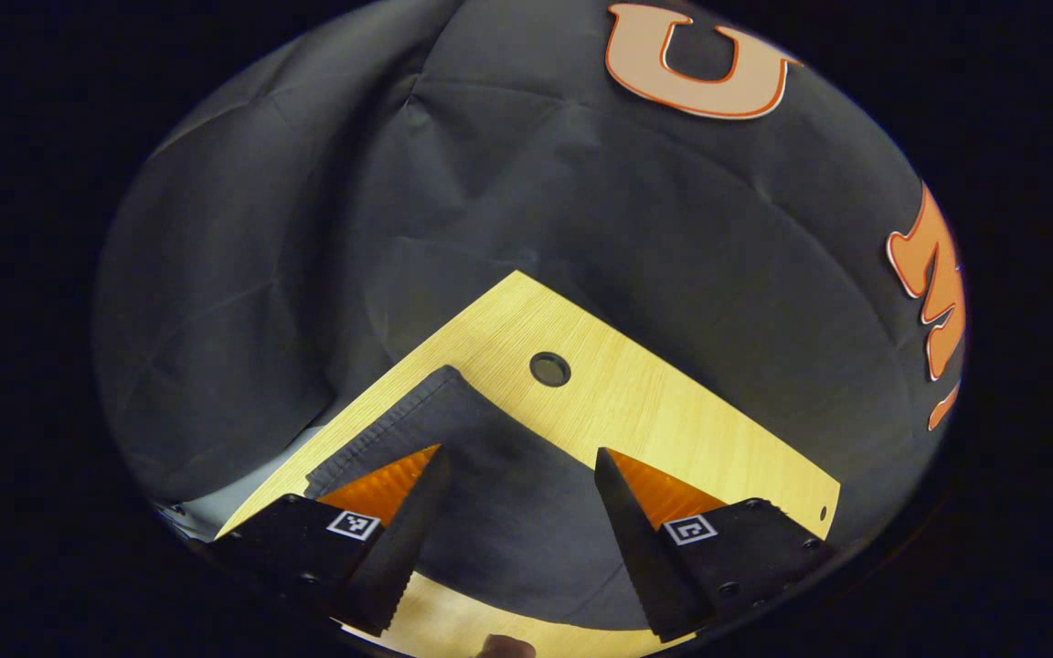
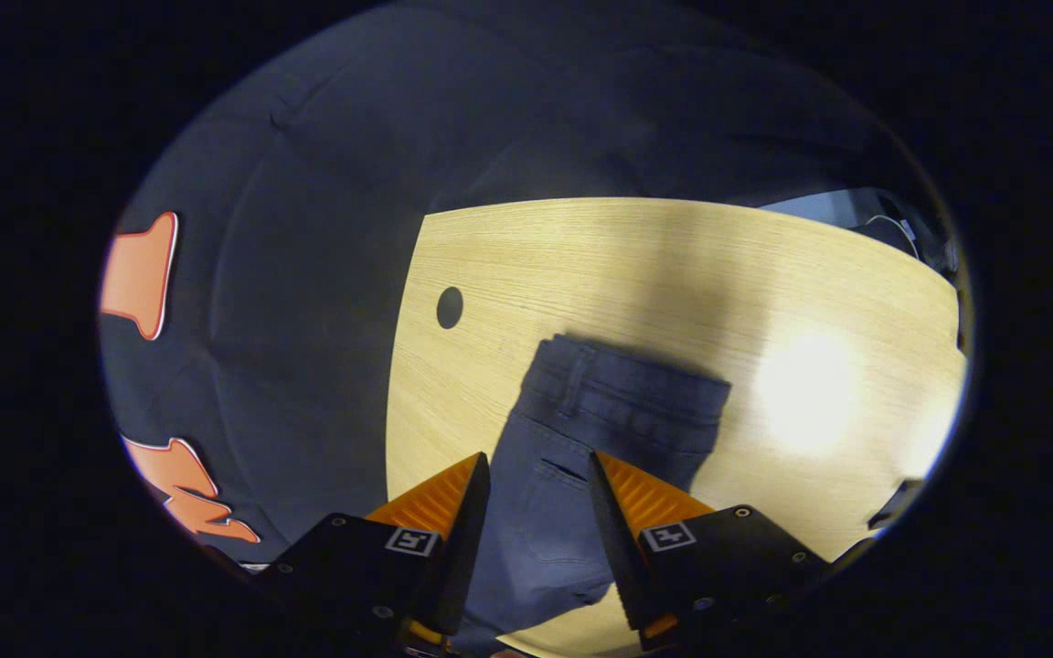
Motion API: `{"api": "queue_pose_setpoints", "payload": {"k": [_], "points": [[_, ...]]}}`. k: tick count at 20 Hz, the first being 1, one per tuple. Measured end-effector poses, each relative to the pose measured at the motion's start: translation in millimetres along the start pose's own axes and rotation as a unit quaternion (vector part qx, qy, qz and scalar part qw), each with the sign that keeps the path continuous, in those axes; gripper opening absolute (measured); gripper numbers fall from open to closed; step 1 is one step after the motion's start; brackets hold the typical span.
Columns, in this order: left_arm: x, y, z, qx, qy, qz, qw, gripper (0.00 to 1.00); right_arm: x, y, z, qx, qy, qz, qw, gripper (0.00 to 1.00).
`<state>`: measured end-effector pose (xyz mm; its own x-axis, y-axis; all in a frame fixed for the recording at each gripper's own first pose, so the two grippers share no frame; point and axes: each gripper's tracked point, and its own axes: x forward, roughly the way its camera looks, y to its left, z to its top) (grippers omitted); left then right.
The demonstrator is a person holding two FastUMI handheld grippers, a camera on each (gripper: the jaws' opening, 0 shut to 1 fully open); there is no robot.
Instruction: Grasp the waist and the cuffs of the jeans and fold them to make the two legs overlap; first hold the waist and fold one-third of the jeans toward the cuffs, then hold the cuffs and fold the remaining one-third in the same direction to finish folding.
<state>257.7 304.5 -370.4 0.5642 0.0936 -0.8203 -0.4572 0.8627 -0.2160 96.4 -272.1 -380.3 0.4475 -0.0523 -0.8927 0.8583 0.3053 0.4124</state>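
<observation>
While our left gripper (image 1: 519, 461) hangs with its jaws spread wide and nothing between them, we see the cuff end of the jeans (image 1: 481, 493) lying flat just below and ahead of its serrated, wedge-shaped fingers (image 1: 417, 521). That dark denim ends in a stitched hem with a squared corner pointing away from the claw. Beyond the corner, the light wood-grain table (image 1: 636, 393) shows a small round hole (image 1: 550, 369), and its own corner juts toward the creased black cloth wall (image 1: 508, 183).

Our right gripper (image 2: 537, 466) is also parted, holding nothing, above the seat of the jeans (image 2: 581, 429). Ahead of its ridged fingers (image 2: 618, 512) we make out a back pocket, then the waistband (image 2: 627, 384) with a belt loop, lying flat farther out. Past the waistband the table (image 2: 581, 256) stretches pale and glossy, a bright glare to the right, a round hole (image 2: 450, 307) to the left, with black cloth (image 2: 307, 274) behind.
</observation>
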Motion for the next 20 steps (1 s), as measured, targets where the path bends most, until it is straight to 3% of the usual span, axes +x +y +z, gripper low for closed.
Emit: {"api": "queue_pose_setpoints", "payload": {"k": [4, 5, 6, 9, 14, 16, 18, 20], "points": [[-34, -10, 2, 0.018, -0.020, -0.024, 0.999, 0.97, -2, -34, -4, -0.003, 0.002, -0.024, 1.000, 0.75], [-46, -12, 5, 0.028, -0.028, -0.027, 0.999, 0.98, -1, -41, -5, -0.003, 0.005, -0.029, 1.000, 0.67], [-47, -21, 1, 0.039, -0.033, -0.031, 0.998, 0.98, 0, -49, -6, 0.000, 0.007, -0.035, 0.999, 0.79], [-73, -37, 1, 0.071, -0.063, -0.033, 0.995, 0.98, 5, -63, -1, 0.008, 0.004, -0.047, 0.999, 0.84], [-117, -61, -2, 0.124, -0.104, -0.042, 0.986, 0.98, 25, -70, 0, 0.000, 0.006, -0.059, 0.998, 0.87], [-129, -63, -8, 0.129, -0.108, -0.044, 0.985, 0.99, 35, -77, -6, -0.012, 0.007, -0.076, 0.997, 0.87], [-146, -63, -9, 0.129, -0.133, -0.041, 0.982, 0.98, 42, -74, -2, -0.045, -0.016, -0.069, 0.996, 0.88], [-161, -65, -15, 0.136, -0.148, -0.039, 0.979, 0.98, 40, -74, -2, -0.041, -0.024, -0.073, 0.996, 0.84]]}}
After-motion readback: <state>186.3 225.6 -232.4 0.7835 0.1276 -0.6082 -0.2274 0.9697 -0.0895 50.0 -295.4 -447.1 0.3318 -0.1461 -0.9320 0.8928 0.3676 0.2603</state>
